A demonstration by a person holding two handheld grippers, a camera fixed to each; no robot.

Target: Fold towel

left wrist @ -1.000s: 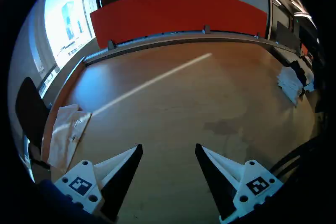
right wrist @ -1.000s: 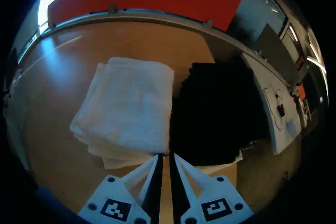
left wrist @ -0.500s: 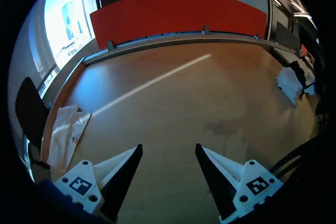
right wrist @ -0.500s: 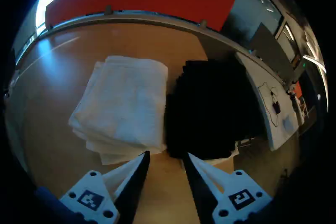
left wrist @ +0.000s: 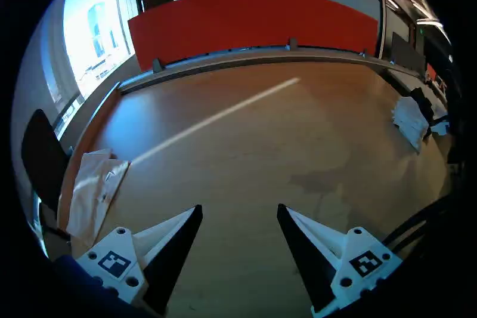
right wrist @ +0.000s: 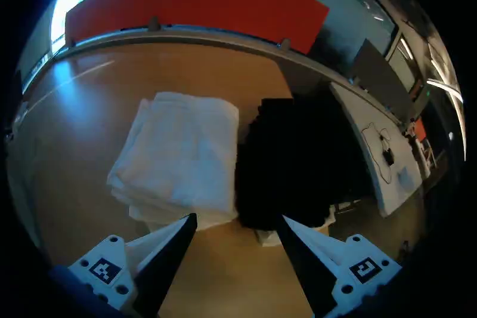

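Observation:
In the right gripper view a stack of folded white towels (right wrist: 179,157) lies on the wooden table (right wrist: 77,139), with a stack of black towels (right wrist: 292,163) touching its right side. My right gripper (right wrist: 236,225) is open just in front of both stacks, nothing between its fingers. In the left gripper view my left gripper (left wrist: 238,213) is open over bare table (left wrist: 250,139), far from the white towels (left wrist: 411,121) that lie at the right edge.
A red partition (left wrist: 256,19) runs along the table's far edge. A crumpled pale plastic bag (left wrist: 92,190) lies at the left edge beside a dark chair back (left wrist: 42,157). To the right of the black stack stands a white desk (right wrist: 375,157) with cables.
My right gripper went from shut to wide open and drew back slightly from the two stacks. The left gripper stayed still.

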